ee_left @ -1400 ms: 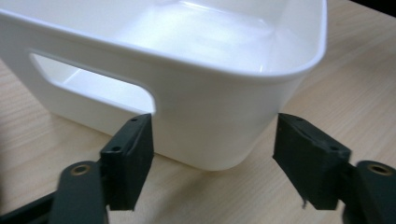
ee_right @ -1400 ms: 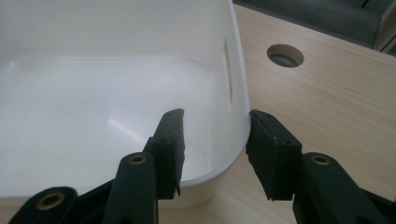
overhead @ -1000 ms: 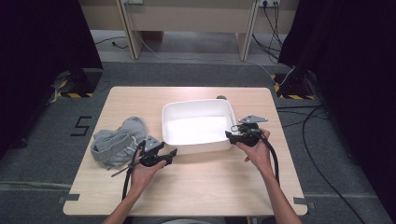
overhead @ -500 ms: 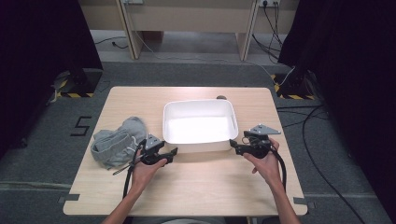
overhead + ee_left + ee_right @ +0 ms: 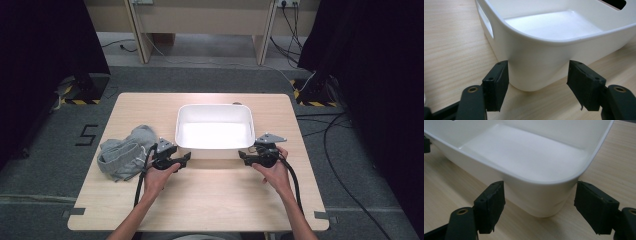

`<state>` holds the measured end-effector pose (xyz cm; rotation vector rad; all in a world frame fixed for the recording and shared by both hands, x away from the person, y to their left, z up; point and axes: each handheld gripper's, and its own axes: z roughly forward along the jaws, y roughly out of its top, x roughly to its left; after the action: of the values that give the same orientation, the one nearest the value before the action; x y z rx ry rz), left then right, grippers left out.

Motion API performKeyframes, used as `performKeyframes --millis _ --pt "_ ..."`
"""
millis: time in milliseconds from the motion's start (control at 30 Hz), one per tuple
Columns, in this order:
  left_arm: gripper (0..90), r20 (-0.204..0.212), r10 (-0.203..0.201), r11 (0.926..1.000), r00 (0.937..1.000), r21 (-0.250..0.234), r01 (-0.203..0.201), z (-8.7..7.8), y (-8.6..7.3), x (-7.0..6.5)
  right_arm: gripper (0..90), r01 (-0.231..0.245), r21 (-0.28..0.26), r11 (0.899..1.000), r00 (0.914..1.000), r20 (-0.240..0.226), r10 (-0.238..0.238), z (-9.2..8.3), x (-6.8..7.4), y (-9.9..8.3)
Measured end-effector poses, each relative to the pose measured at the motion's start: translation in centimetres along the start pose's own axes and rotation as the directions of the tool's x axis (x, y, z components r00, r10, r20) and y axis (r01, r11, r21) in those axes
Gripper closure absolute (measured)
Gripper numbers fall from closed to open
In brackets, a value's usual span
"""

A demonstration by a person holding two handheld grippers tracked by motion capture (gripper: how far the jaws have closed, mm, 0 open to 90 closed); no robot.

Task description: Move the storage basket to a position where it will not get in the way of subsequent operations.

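left tool: your left tool (image 5: pixel 187 158) sits at the near left corner of the white tub (image 5: pixel 214 126); in the left gripper view (image 5: pixel 537 83) its jaws are spread, one to each side of that rounded corner, the left pad just beside the wall, the right pad apart from it. nothing is pinched.
right tool: your right tool (image 5: pixel 241 155) sits at the near right corner of the tub; in the right gripper view (image 5: pixel 539 207) its jaws stand spread around the corner with a gap on both sides. they have just been opening, and the tub corner is between them without being gripped.
white tub: it stands upright near the middle of the surface (image 5: pixel 200 200), toward the far half, with a slot handle in its side wall.
grey cloth: a crumpled grey cloth (image 5: pixel 124 157) lies on the surface left of the tub, just beside your left hand (image 5: pixel 159 176) and apart from the tub.
hands: your right hand (image 5: pixel 272 170) holds its tool low by the surface, cable trailing back along your forearm; both tools point inward toward the tub's near wall.
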<state>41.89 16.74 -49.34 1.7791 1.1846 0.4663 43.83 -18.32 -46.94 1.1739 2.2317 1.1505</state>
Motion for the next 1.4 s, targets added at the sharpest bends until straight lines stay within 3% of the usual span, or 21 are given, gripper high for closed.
performKeyframes --millis 67,333,633,800,933,1200,1400 --pt "32.5 -0.006 -0.001 1.0000 1.0000 -0.003 0.001 0.4 0.3 0.2 24.1 0.018 0.009 1.000 0.9997 0.017 -0.018 0.4 -0.1 0.3" --pt "33.0 -0.050 -0.037 0.9989 0.9981 -0.029 0.036 1.8 1.7 1.3 24.5 0.017 0.012 1.000 0.9993 0.033 -0.018 2.4 -0.9 2.2" --pt "34.7 -0.092 -0.094 0.9939 0.9913 -0.067 0.088 3.0 3.1 2.6 25.6 -0.014 0.000 1.000 0.9995 0.028 0.014 4.6 -1.6 4.0" --pt "34.4 -0.105 -0.102 0.9938 0.9892 -0.055 0.097 3.8 3.2 3.1 27.0 -0.020 -0.005 1.000 0.9993 0.032 0.020 5.3 -1.9 4.5" --pt "34.3 -0.128 -0.082 0.9958 0.9884 -0.052 0.076 4.1 3.7 3.0 28.2 -0.026 -0.010 1.000 0.9991 0.034 0.027 5.6 -2.1 4.7" --pt "35.7 -0.150 -0.111 0.9924 0.9824 -0.068 0.102 5.2 4.8 3.4 29.2 -0.044 -0.021 0.999 0.9978 0.049 0.045 6.5 -2.5 5.5" --pt "35.6 -0.163 -0.105 0.9939 0.9810 -0.050 0.099 6.1 5.6 3.6 30.2 -0.048 -0.025 0.999 0.9965 0.068 0.049 7.2 -3.2 6.1"
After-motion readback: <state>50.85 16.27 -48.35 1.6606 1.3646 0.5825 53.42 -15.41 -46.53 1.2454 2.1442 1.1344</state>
